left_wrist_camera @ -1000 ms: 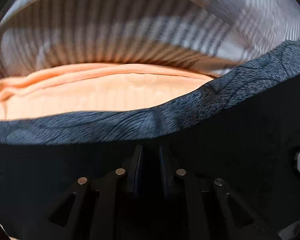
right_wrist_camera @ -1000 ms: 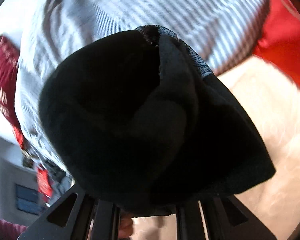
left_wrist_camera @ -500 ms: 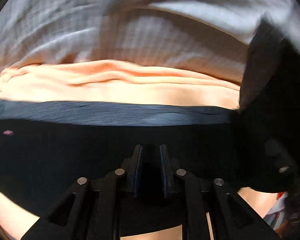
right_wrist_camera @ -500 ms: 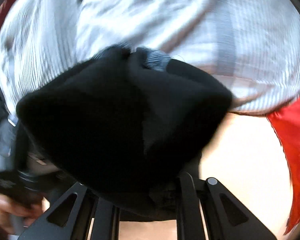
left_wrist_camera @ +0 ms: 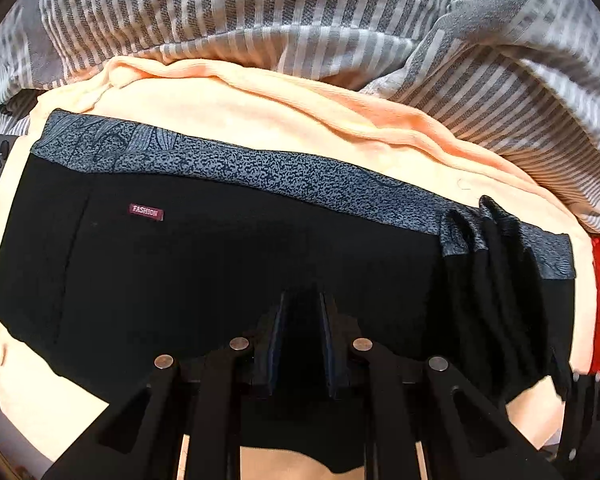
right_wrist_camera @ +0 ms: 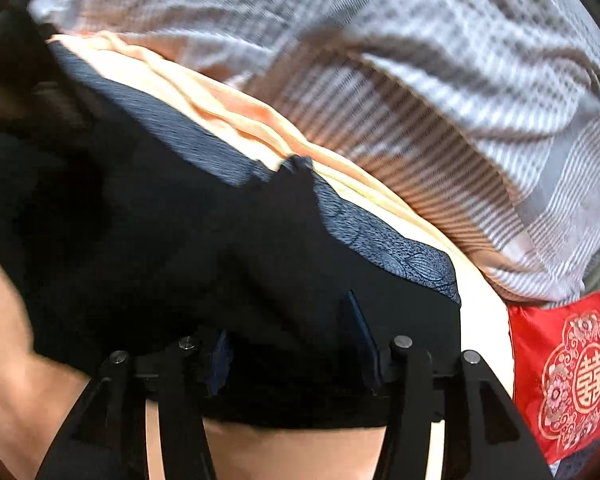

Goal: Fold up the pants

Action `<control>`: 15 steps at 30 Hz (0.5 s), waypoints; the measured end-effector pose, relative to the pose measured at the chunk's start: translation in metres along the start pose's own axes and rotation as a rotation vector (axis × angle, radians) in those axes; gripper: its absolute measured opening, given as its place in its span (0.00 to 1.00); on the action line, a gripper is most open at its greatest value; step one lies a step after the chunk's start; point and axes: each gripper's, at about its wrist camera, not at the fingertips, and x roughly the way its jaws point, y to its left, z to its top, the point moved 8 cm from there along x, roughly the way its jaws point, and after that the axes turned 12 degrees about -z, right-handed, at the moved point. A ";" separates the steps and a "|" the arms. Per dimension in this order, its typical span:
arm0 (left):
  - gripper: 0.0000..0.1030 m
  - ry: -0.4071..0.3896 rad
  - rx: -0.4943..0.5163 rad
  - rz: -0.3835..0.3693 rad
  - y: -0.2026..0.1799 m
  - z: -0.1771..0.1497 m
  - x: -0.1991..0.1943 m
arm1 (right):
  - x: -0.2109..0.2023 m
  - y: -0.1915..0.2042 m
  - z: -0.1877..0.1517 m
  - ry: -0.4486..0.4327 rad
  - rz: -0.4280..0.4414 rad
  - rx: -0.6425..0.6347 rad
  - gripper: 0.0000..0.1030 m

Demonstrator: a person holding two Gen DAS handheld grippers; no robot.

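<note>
Black pants (left_wrist_camera: 220,264) with a grey patterned waistband (left_wrist_camera: 260,168) and a small red label lie flat across a peach sheet (left_wrist_camera: 260,112). A bunched fold sits at their right end (left_wrist_camera: 496,280). My left gripper (left_wrist_camera: 303,320) hovers over the near edge, jaws a little apart with nothing pinched. In the right wrist view the pants (right_wrist_camera: 180,248) lie under my right gripper (right_wrist_camera: 288,340), whose jaws stand wide apart over the cloth.
A grey and white striped blanket (left_wrist_camera: 300,8) is heaped behind the sheet, also in the right wrist view (right_wrist_camera: 420,80). A red embroidered cloth (right_wrist_camera: 564,372) lies at the right.
The pants came down from hanging in both grippers and now lie spread on the peach sheet. The right gripper opened and let go of the bundled cloth.
</note>
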 end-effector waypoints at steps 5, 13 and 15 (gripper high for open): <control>0.18 0.018 0.062 -0.082 -0.037 0.007 -0.045 | -0.019 -0.037 -0.025 0.035 0.142 0.193 0.54; 0.18 0.099 0.188 -0.288 -0.146 -0.004 -0.046 | 0.002 -0.118 -0.083 0.187 0.197 0.475 0.54; 0.18 0.127 0.201 -0.279 -0.165 -0.005 -0.029 | 0.013 -0.125 -0.089 0.219 0.211 0.521 0.54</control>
